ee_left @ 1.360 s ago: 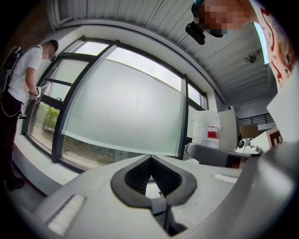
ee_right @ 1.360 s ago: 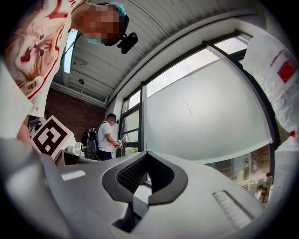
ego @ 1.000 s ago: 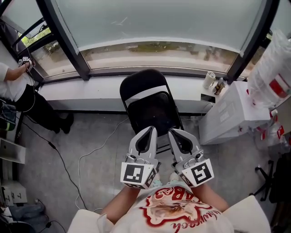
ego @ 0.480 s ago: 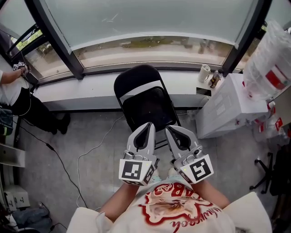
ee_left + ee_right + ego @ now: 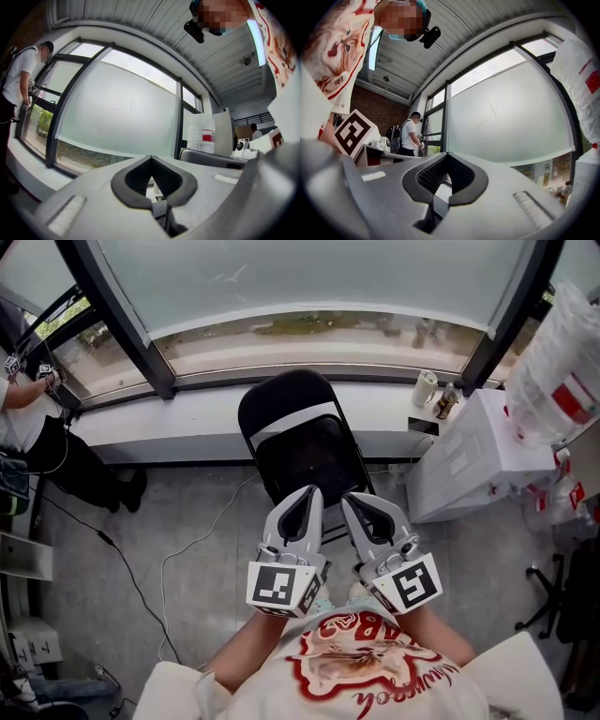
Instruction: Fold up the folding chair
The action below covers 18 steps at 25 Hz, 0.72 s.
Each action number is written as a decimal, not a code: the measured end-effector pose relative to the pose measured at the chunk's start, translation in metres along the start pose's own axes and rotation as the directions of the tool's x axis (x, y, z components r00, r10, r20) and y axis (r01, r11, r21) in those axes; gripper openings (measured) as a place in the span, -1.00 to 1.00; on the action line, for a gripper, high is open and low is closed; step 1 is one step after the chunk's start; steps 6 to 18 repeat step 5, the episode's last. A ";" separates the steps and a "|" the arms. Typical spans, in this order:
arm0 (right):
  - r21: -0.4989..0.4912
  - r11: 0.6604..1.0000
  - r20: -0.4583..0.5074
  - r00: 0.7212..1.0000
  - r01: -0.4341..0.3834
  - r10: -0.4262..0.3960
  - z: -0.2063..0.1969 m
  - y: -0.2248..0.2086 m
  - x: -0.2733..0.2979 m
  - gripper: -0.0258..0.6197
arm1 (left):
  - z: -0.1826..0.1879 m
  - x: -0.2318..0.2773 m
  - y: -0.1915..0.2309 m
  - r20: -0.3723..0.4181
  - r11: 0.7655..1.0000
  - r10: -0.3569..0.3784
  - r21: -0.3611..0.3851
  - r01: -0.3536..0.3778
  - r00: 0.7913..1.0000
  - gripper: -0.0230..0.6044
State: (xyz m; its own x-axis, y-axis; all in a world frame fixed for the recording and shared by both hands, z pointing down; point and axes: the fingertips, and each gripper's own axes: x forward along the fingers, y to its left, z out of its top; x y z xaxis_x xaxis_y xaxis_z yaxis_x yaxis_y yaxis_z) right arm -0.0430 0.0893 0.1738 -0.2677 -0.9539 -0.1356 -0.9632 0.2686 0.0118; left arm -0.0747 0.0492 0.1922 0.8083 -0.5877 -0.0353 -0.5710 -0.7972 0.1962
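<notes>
Against the far window ledge [image 5: 169, 427] stands the chair [image 5: 305, 460], unfolded, its seat down and its back toward the window [image 5: 319, 282]. From the head view its near seat edge and front legs are hidden behind the two grippers, which are held side by side just in front of it and touch nothing. The left gripper [image 5: 312, 493] has its jaws pressed together at the tips, with nothing between them, and the right gripper [image 5: 352, 502] likewise (both gripper views show only the dark hollow behind the meeting tips). Neither gripper view catches the chair at all: both tilt up at the frosted pane and the ribbed ceiling. Each does show a person [image 5: 18, 75] at the far left window, seen upright there but cut off by the left edge of the head view. Only the head view shows the floor, with a pale cable [image 5: 187, 559] looping left of the chair, a cup [image 5: 427, 388] on the ledge to the right, and a white box [image 5: 478, 465] below it whose print is too small to read.
</notes>
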 end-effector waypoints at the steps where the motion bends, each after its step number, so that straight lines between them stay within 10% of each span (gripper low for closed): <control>1: -0.001 1.000 -0.007 1.000 -0.001 0.001 -0.002 0.001 0.000 -0.85 | 0.000 -0.001 0.000 0.000 1.000 0.000 0.000 0.000 1.000 -0.92; 18: -0.017 1.000 -0.048 0.999 -0.007 0.006 -0.013 0.005 -0.002 -0.85 | 0.003 -0.005 0.004 -0.006 1.000 0.001 -0.002 -0.001 1.000 -0.92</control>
